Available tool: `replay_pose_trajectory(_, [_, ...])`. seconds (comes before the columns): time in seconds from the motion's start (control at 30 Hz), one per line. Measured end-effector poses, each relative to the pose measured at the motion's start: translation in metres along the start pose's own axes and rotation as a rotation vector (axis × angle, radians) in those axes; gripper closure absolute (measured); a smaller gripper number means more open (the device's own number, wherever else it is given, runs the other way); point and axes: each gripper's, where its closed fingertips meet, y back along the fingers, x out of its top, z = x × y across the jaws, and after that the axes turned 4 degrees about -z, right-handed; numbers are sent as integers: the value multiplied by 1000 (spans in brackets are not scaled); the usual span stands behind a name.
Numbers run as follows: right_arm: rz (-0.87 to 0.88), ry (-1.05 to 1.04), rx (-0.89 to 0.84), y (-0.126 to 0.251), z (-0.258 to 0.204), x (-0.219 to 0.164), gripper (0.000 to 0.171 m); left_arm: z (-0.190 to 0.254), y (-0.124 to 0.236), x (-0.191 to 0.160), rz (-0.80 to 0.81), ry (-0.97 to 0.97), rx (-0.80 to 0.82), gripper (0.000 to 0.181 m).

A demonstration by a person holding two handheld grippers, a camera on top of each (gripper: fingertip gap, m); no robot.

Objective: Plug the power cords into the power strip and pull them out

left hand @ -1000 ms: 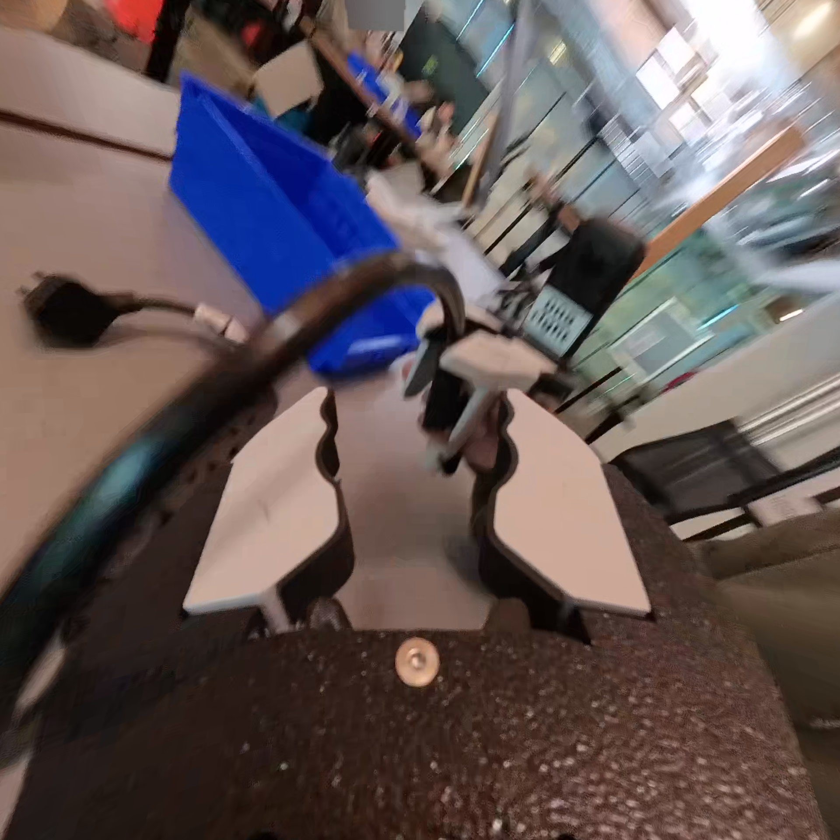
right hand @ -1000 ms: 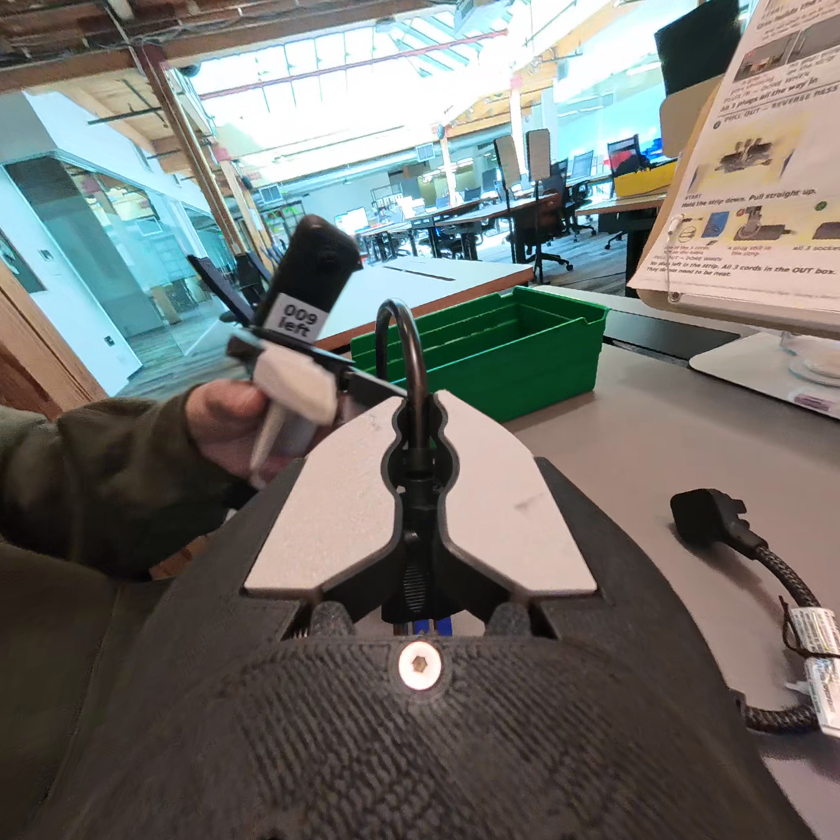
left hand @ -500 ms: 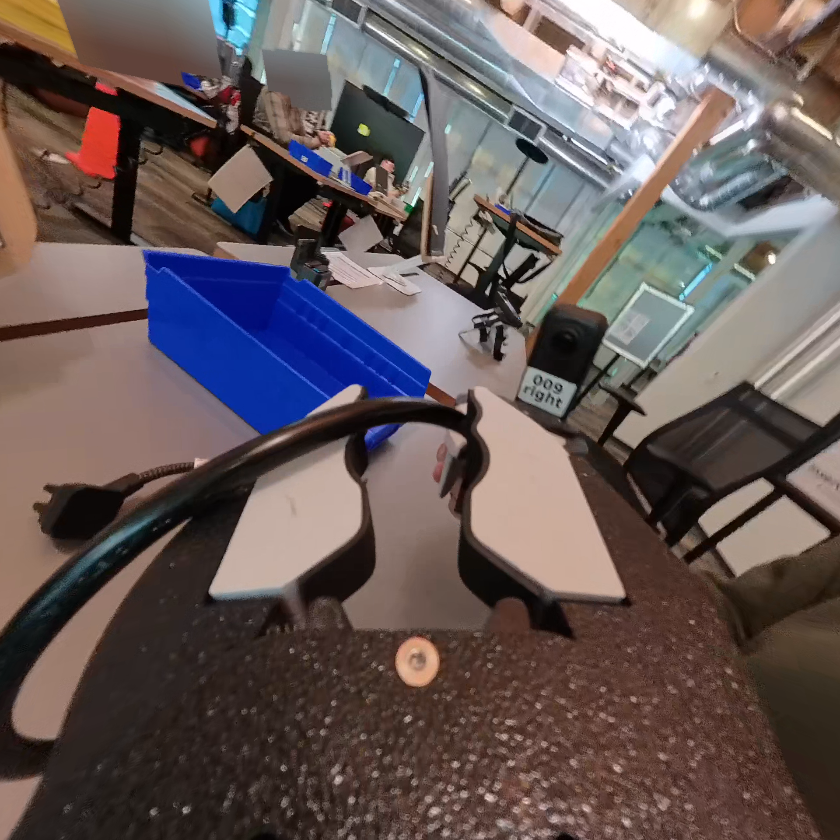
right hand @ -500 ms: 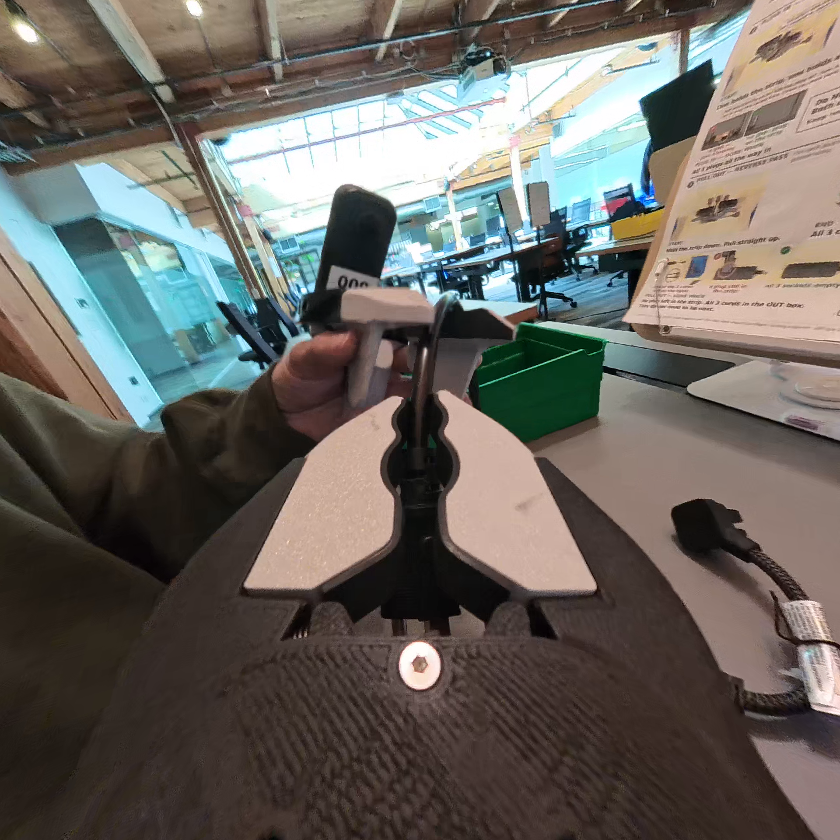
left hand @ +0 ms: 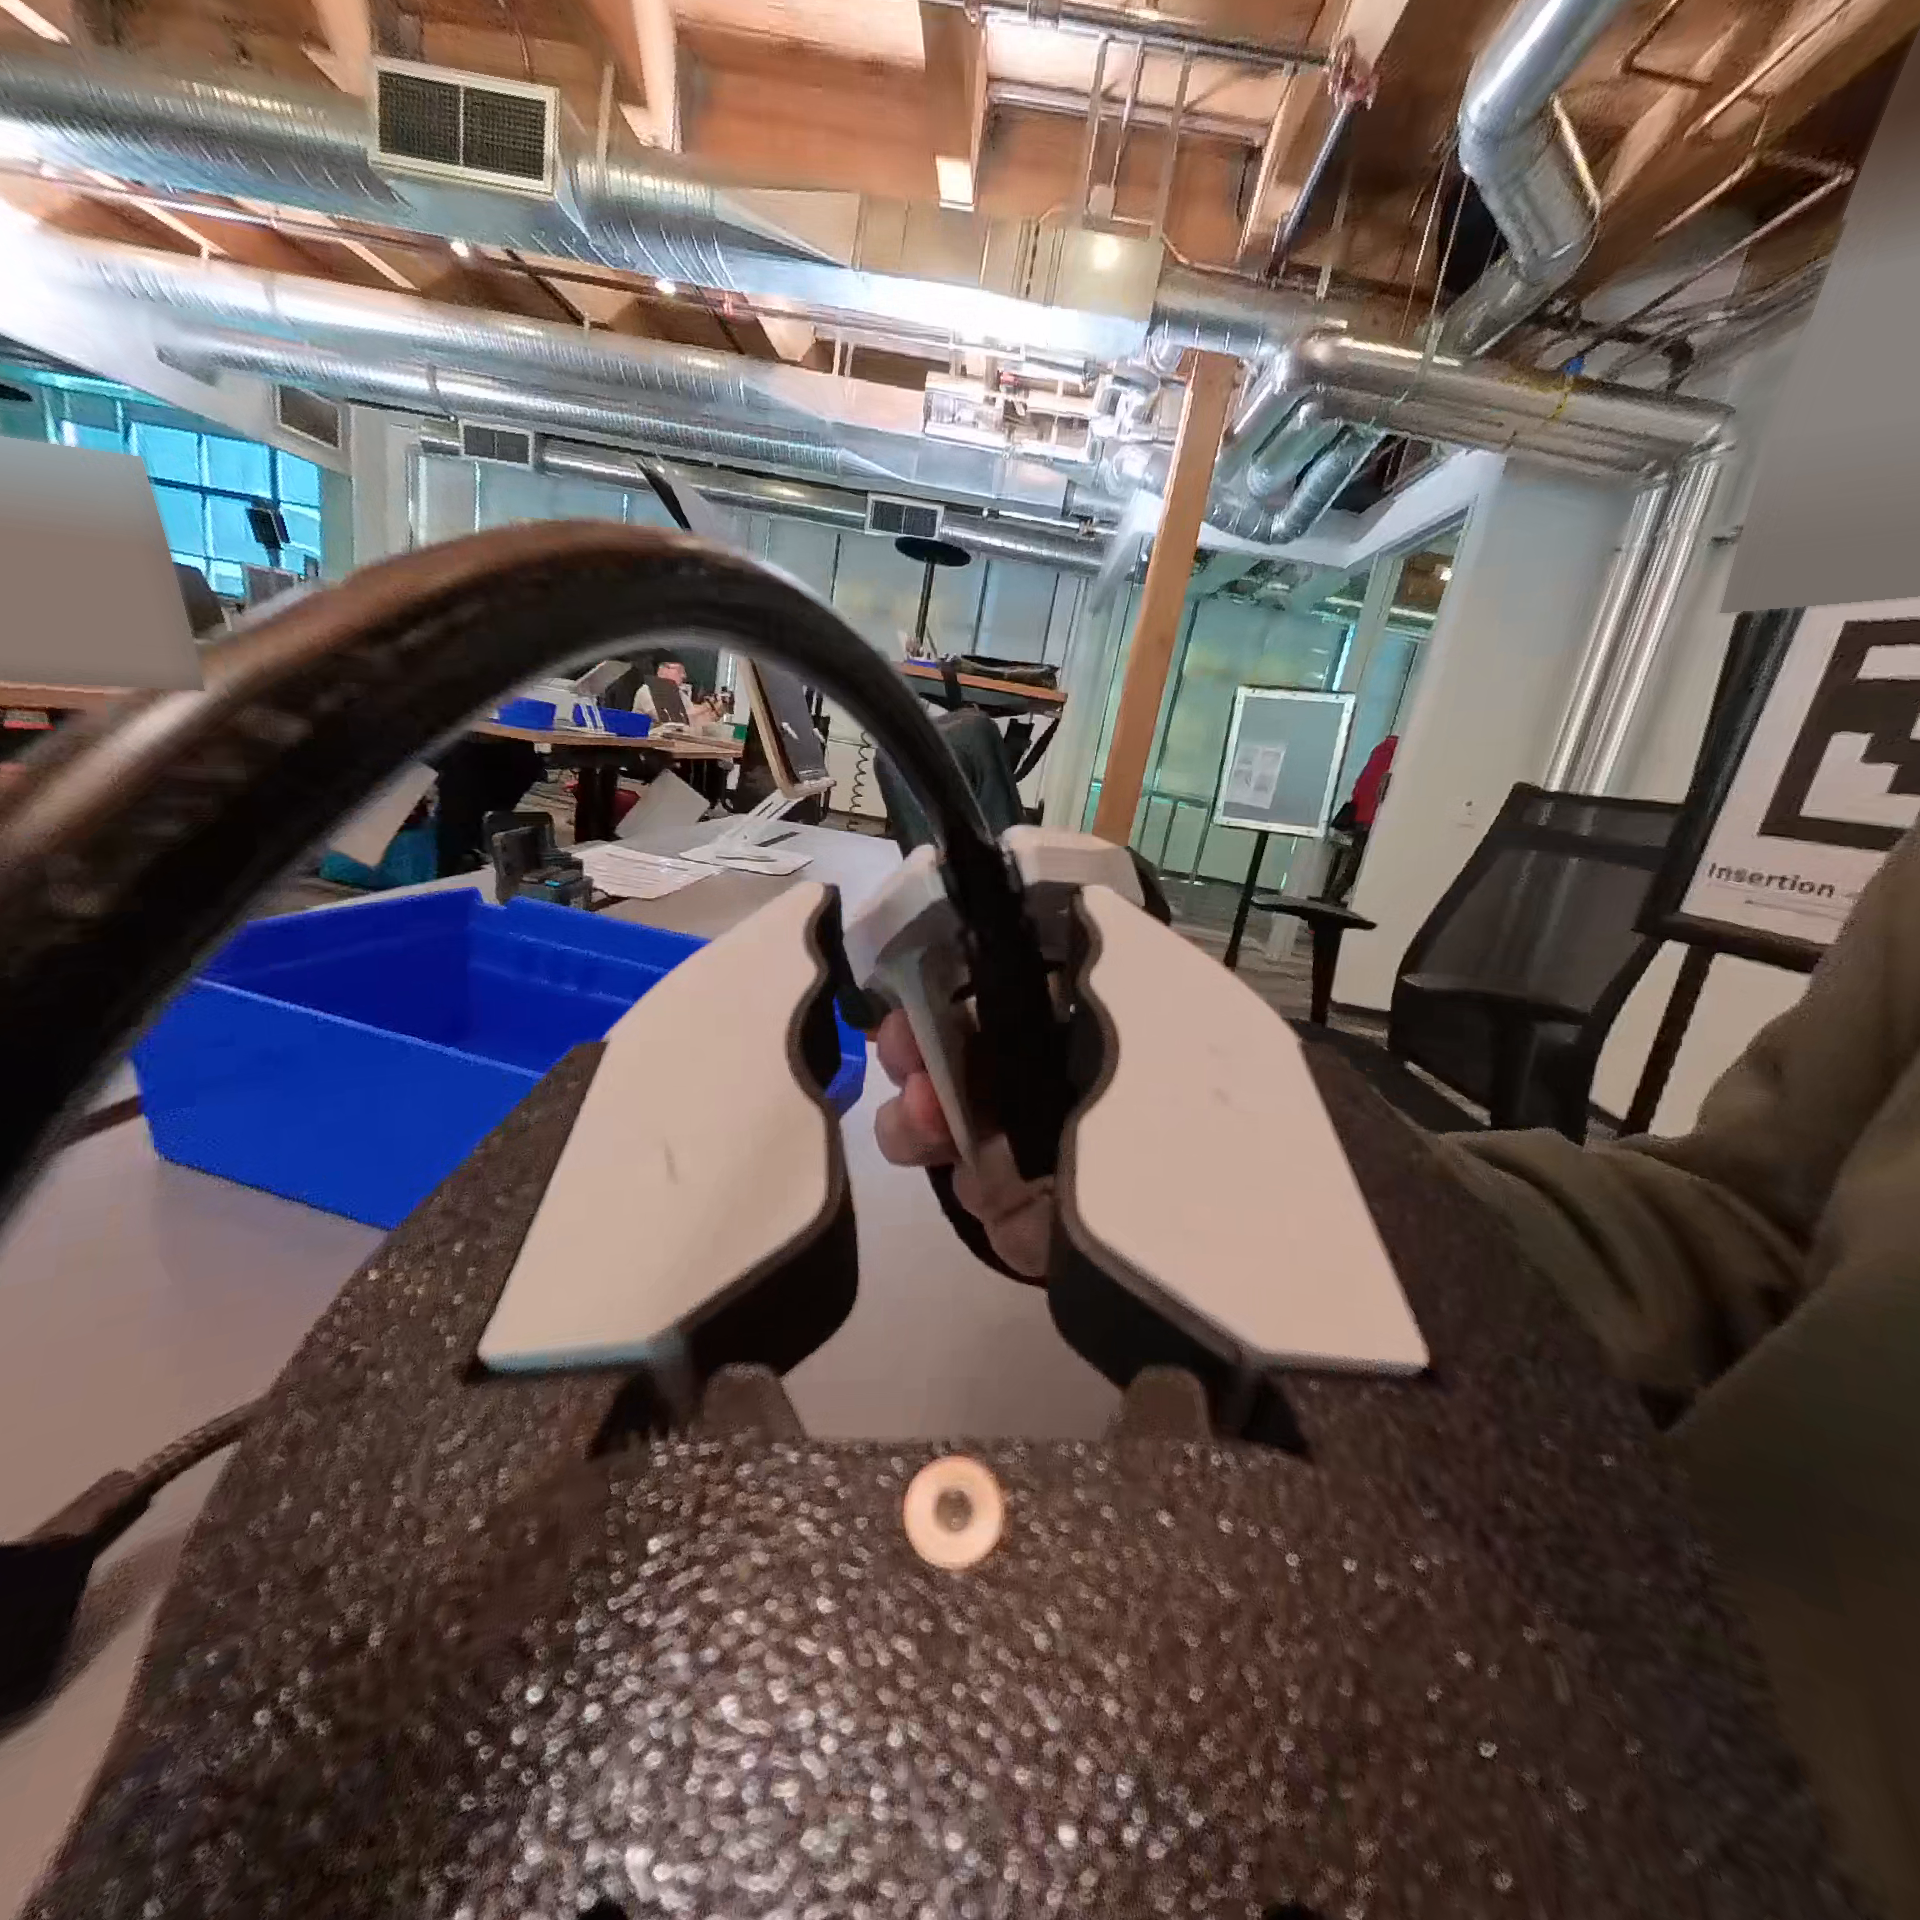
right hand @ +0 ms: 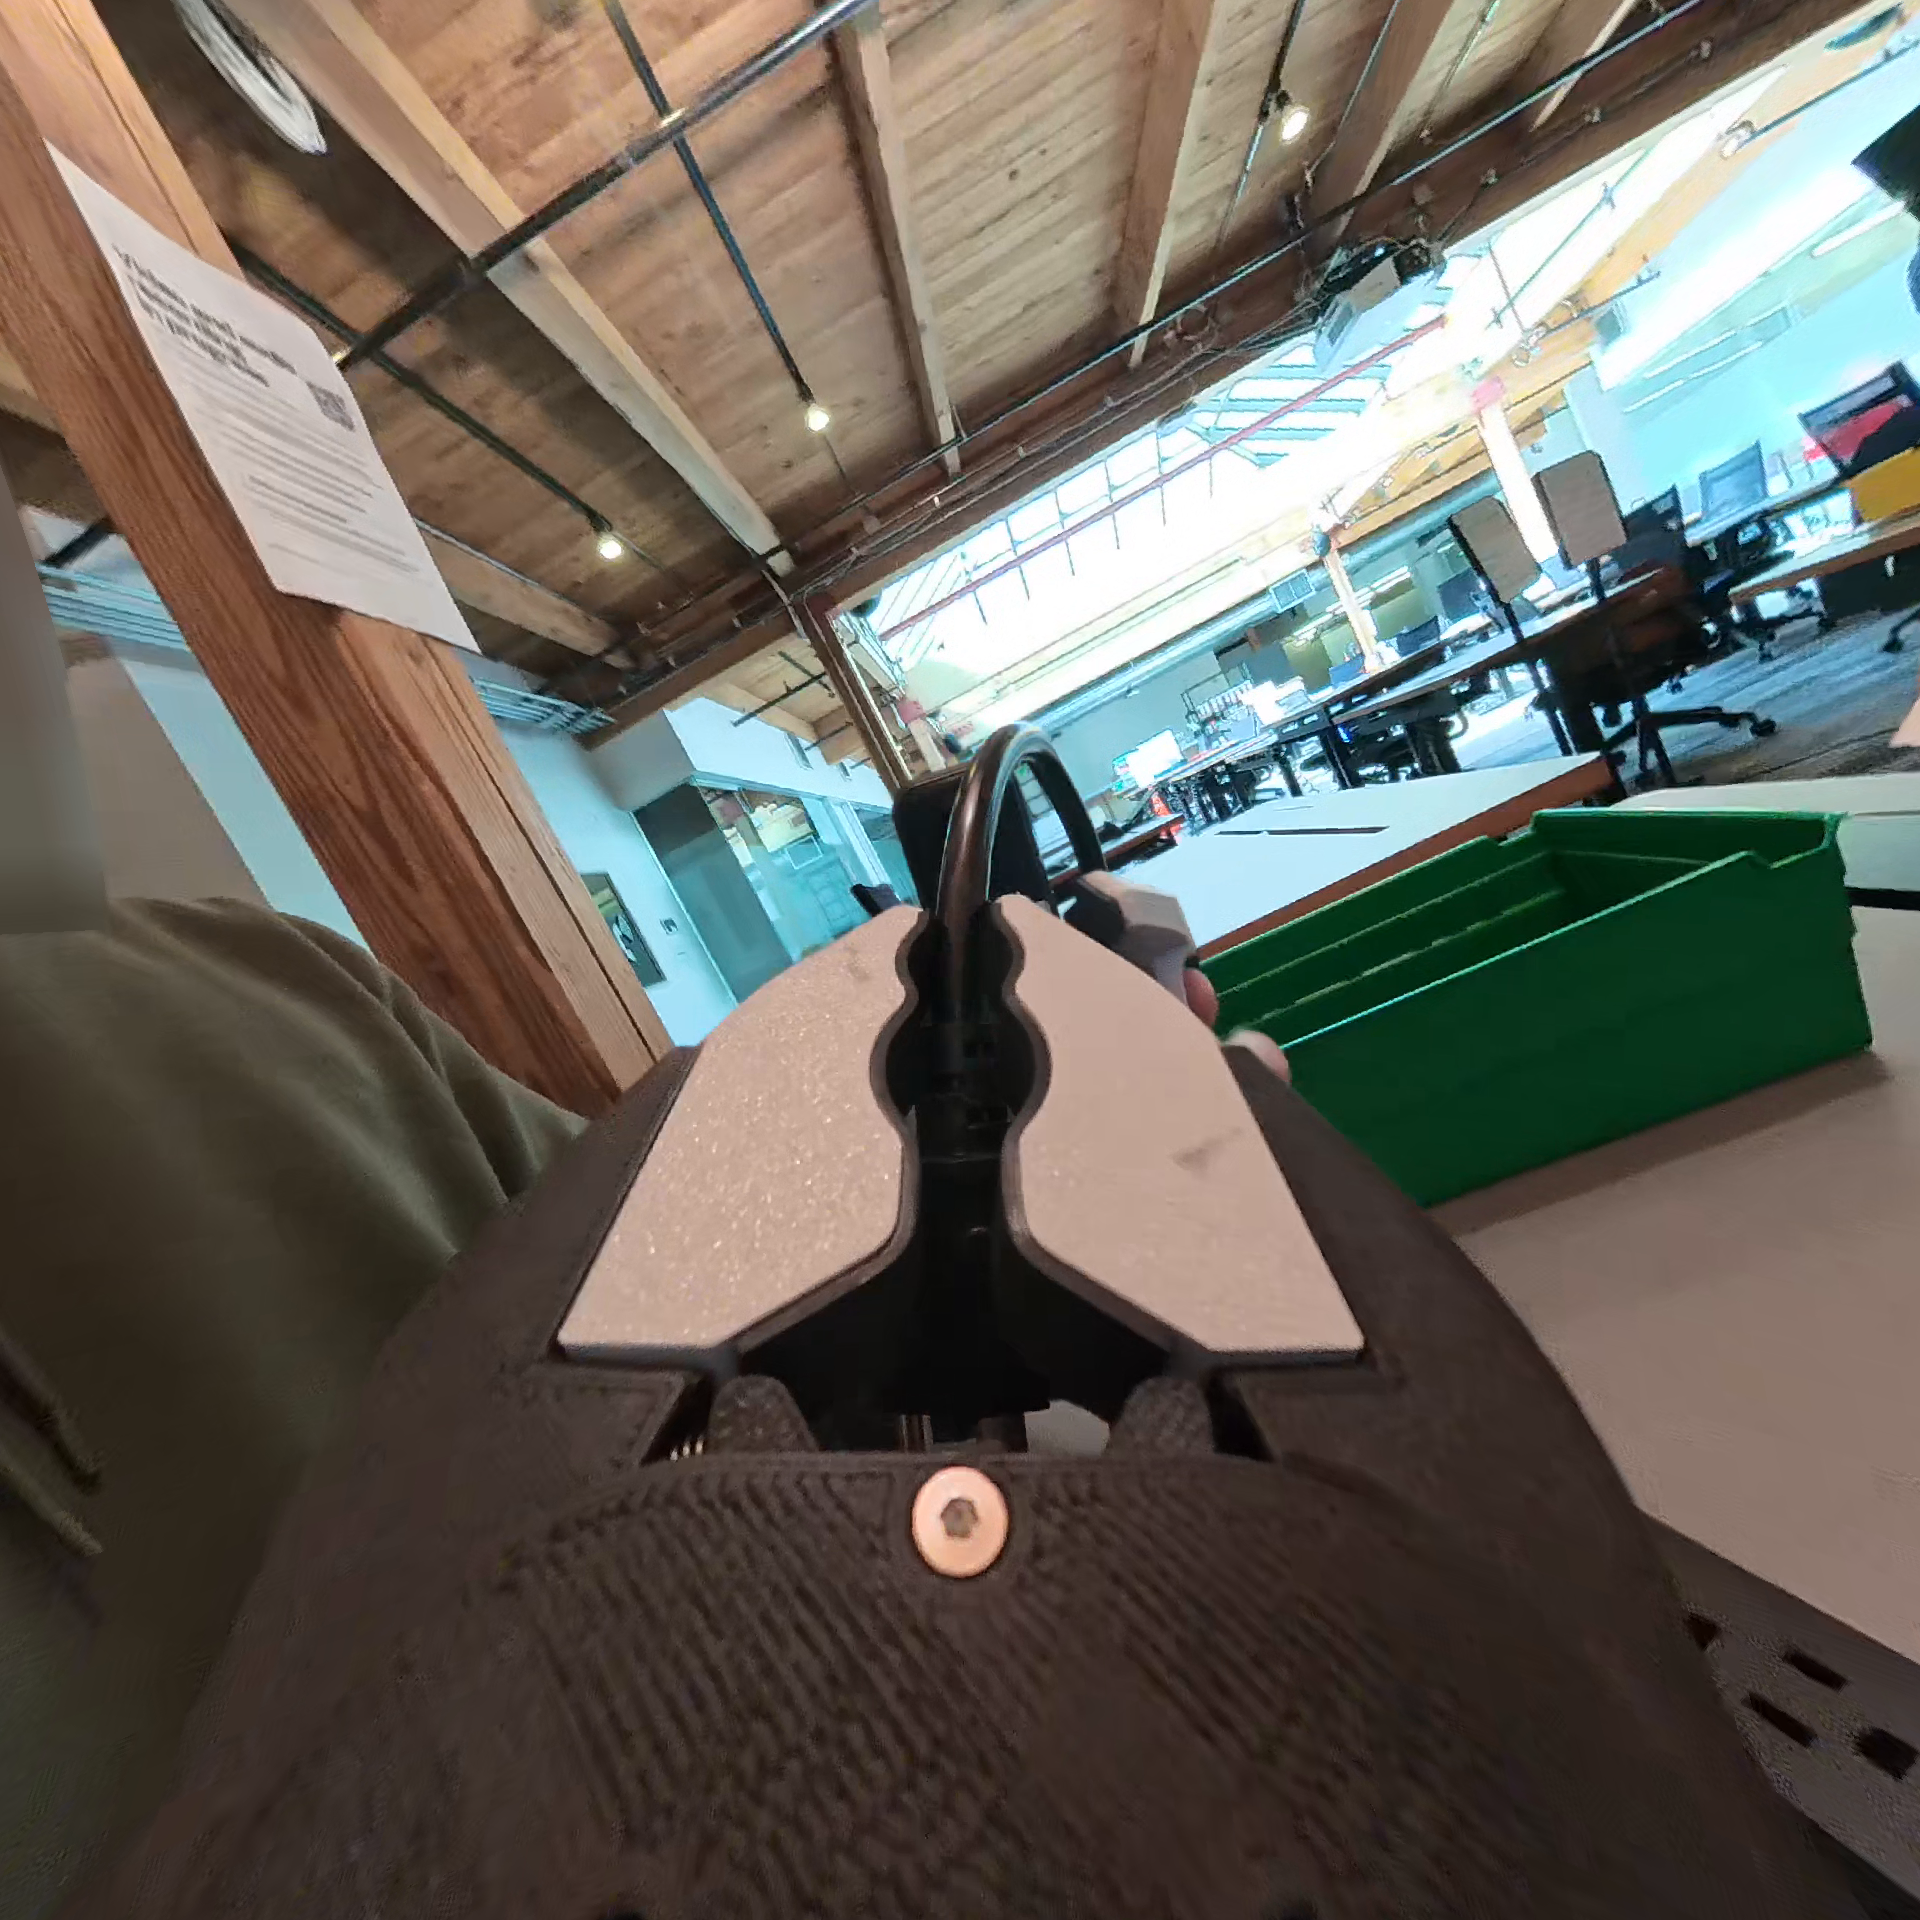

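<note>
My right gripper (right hand: 957, 925) is shut on the black end of a power cord (right hand: 961, 1039), held in the air. The cord (right hand: 992, 774) loops up out of its fingertips and back over. In the left wrist view the same cord (left hand: 540, 613) arcs from the left edge and drops between my left gripper's (left hand: 951, 914) fingers, close to the right finger (left hand: 1216, 1122). The left gripper is open and its jaws do not press the cord. A hand (left hand: 925, 1122) holding the right gripper shows just beyond. A pale slotted power strip (right hand: 1818, 1714) lies at the lower right corner.
A blue bin (left hand: 416, 1039) stands on the grey table (left hand: 156, 1351) to the left. A green bin (right hand: 1558, 997) stands on the table (right hand: 1662, 1351) to the right. A green sleeve (right hand: 208, 1195) fills the left. A dark blurred cord end (left hand: 62, 1558) lies at the left edge.
Both grippers have tilted upward, so more ceiling shows. The left gripper has closed in on the right one, and the cord now hangs between its open fingers. The loose plug has left the right view.
</note>
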Motion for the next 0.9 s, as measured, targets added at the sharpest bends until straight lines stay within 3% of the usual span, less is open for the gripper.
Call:
replay_pose_trajectory(0.13, [-39, -24, 39, 3, -1, -6, 162, 9, 3, 9, 45, -97, -63, 136])
replay_pose_trajectory(0.2, [-61, -24, 67, 4, -3, -9, 162, 13, 8, 21, 121, -57, -124, 146])
replay_pose_trajectory(0.23, [-68, -26, 71, 3, -4, -11, 162, 7, 7, 19, 92, -64, -93, 165])
replay_pose_trajectory(0.33, [-58, 18, -11, 7, 12, -10, 162, -4, 4, 14, 9, -140, 6, 168])
replay_pose_trajectory(0.37, [-52, 60, -76, 9, 22, -8, 156, -8, 4, 14, -23, -162, 59, 168])
replay_pose_trajectory(0.43, [-38, 175, -250, 21, 41, -3, 130, -16, 4, 19, -60, -170, 158, 171])
replay_pose_trajectory(0.5, [-79, 313, -340, 32, 45, -5, 128, -19, 5, 24, -126, -161, 221, 176])
replay_pose_trajectory(0.67, [-246, 458, -385, 34, 48, -18, 119, -3, 6, 34, -249, -151, 156, 176])
replay_pose_trajectory(0.8, [-329, 471, -265, 22, 35, -27, 140, 8, 8, 42, -277, -159, 95, 176])
replay_pose_trajectory(0.9, [-382, 515, -252, 13, 35, -34, 144, 9, 9, 40, -320, -179, 102, 174])
